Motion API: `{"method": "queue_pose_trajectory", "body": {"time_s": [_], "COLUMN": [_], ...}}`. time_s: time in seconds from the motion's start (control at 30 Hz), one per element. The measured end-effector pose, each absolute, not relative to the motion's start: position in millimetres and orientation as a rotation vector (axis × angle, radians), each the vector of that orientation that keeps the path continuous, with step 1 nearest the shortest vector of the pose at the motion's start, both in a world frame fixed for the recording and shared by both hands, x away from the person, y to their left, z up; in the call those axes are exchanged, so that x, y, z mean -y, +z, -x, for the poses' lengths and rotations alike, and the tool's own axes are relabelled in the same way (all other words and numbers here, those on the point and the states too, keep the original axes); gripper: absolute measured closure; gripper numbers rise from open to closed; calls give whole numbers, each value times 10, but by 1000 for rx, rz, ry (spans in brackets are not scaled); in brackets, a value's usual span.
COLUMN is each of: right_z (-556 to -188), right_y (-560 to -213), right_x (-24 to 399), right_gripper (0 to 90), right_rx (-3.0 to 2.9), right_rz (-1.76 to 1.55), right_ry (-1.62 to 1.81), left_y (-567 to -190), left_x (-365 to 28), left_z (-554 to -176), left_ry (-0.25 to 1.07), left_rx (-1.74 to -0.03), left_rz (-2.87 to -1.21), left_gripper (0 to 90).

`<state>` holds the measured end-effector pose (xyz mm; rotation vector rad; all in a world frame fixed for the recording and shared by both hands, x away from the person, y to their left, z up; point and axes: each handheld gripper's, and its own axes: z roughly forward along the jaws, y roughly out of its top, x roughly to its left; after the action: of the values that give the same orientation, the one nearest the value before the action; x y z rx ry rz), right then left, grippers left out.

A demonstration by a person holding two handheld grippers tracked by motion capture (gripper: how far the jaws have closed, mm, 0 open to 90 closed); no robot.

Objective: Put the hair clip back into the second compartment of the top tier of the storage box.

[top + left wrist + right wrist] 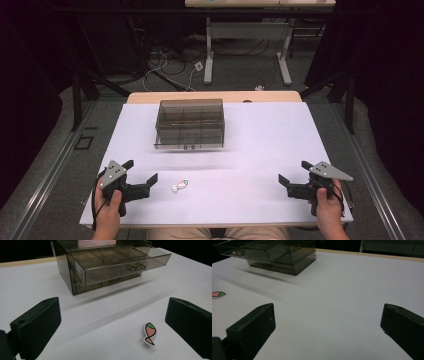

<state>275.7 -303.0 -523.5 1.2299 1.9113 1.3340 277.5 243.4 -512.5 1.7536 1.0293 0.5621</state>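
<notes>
The smoky drawer box (105,267) has its top drawer (125,263) pulled out – compartments bare; both grippers – left (141,172), right (292,172) – gape wide, holding nothing

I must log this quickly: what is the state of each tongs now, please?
Left tongs: open, holding nothing; the fish sticker lies on the table ahead of them.
Right tongs: open, holding nothing.
</notes>
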Motion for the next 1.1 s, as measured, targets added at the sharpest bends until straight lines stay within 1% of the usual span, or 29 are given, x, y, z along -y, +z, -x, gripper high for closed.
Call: {"method": "queue_pose_trajectory", "body": {"time_s": [0.63, 0.8, 1.1], "right_z": [-2751, -2753, -2752], "right_y": [-5234, -5233, -5232], "right_x": [3009, 3006, 3005], "right_gripper": [0, 0, 0], "right_rx": [-1919, -1917, -1925], "right_rz": [-1209, -1211, -1203], "right_ry": [1329, 1337, 1331], "left_y": [-5136, -5130, -5143], "left_x": [-2399, -2365, -2290], "left_z": [-2781, -2788, -2802], "left_ry": [538, 503, 509], "left_rx": [-1056, -1056, -1048], "left_rz": [-1760, -1772, -1815], "left_gripper": [5, 6, 6]}}
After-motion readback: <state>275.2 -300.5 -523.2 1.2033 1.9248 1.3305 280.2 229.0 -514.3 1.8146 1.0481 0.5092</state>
